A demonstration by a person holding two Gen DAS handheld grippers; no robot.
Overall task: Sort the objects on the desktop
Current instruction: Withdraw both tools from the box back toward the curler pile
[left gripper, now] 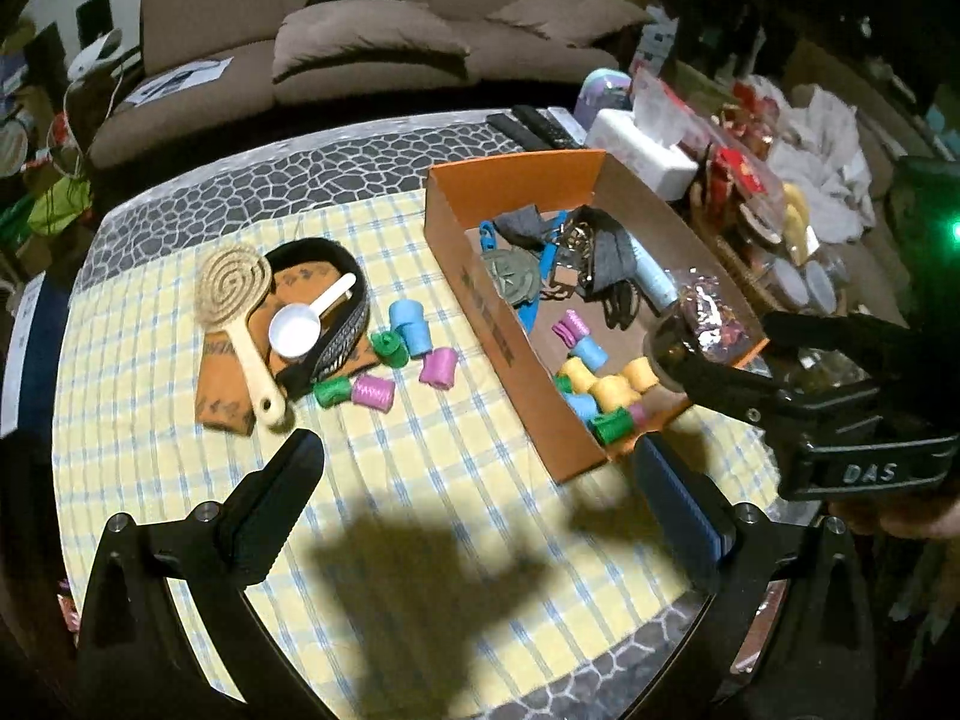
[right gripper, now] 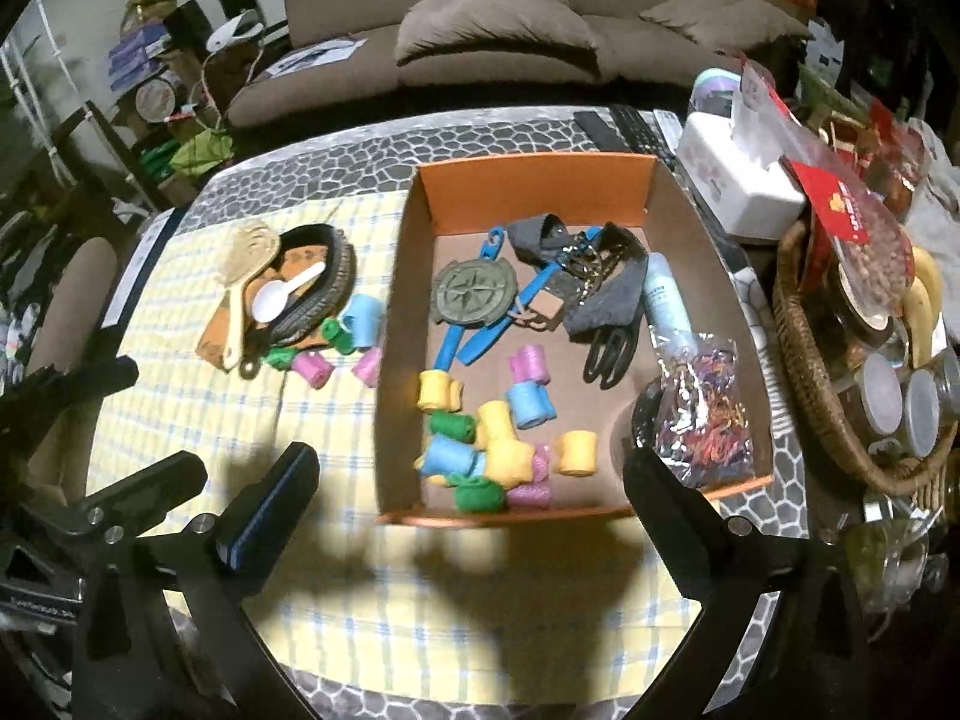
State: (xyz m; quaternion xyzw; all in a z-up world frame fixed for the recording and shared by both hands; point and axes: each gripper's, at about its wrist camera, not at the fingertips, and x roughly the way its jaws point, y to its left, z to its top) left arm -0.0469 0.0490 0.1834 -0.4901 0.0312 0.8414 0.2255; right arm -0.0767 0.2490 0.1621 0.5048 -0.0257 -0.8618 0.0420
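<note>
Both grippers, left and right, hover with jaws released and empty over the bench, the cardboard box already collecting thread spools while five loose spools wait beside the hairbrush.

Brown sofa behind the table, white tissue box, wicker basket holding jars, remote controls
</note>
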